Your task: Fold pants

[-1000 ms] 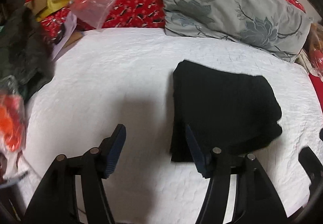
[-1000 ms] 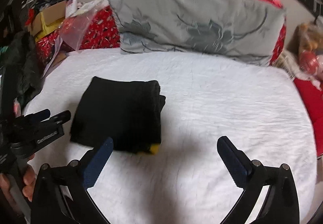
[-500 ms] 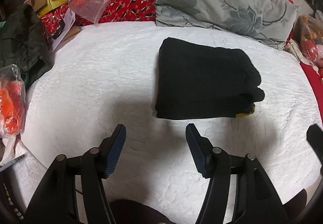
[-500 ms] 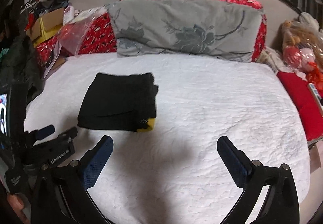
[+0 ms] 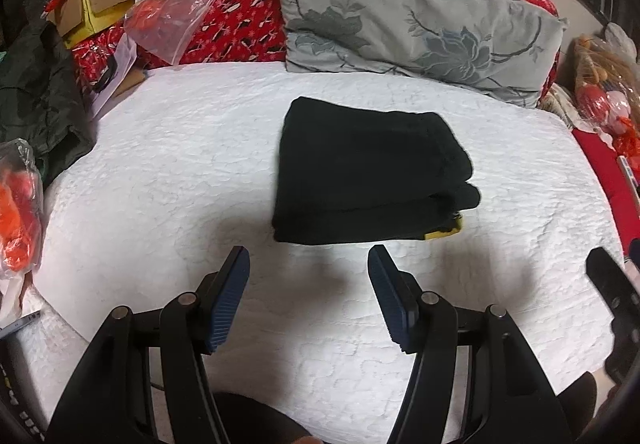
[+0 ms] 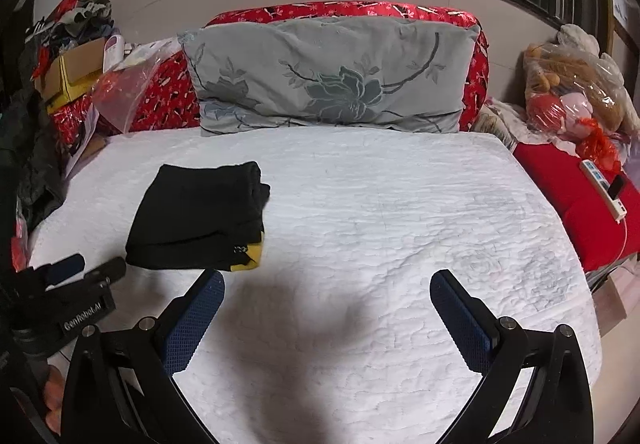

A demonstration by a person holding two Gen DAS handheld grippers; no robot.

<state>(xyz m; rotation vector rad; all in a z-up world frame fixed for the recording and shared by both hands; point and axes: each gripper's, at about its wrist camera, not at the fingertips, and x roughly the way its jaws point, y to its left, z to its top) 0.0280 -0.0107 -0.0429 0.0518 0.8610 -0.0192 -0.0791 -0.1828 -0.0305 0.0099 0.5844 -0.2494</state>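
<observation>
Both claws hang released, holding nothing. From the left gripper (image 5: 308, 264), the folded pants (image 5: 368, 175) lie at twelve o'clock, near, long axis running nine to three (yellow tag at the right end). From the right gripper (image 6: 326, 286), the pants (image 6: 200, 219) lie at ten o'clock, farther off, on the white bedspread (image 6: 400, 228). Judgement: left claw is nearer.

We hold our left gripper (image 5: 308, 264) level and low, its two blue-padded fingers (image 5: 230, 294) spread apart with nothing between them. Our right gripper (image 6: 326, 284) sits to its right, spread wider still, its pads (image 6: 460, 318) bare and gripping nothing.
</observation>
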